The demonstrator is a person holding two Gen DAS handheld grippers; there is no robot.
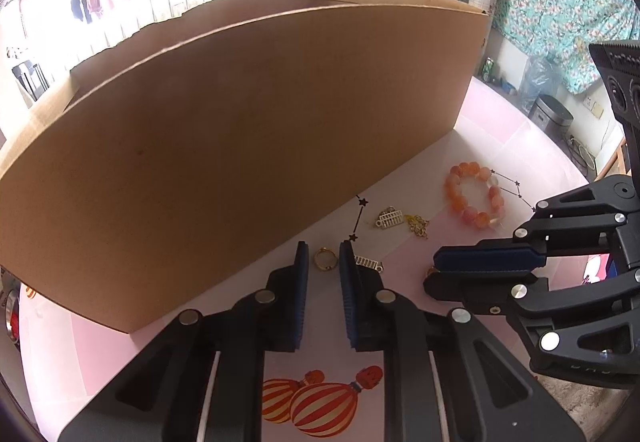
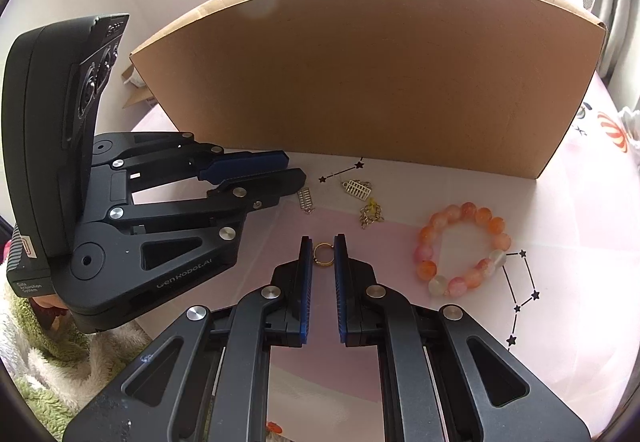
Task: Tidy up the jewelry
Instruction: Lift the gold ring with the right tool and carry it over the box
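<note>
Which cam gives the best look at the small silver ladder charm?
Right wrist: the silver ladder charm lies fully visible, just beside the left gripper tips. The left wrist view shows it only partly, one end hidden behind that gripper's finger.

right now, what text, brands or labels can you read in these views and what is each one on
"GenRobot.AI": on the side plate of the left claw.
"Data Acquisition System": on the white label at that claw's rear.
Raised lettering on top of its camera housing: too blurred to read.
Faint lettering low on the right claw body: too faint to read.
</note>
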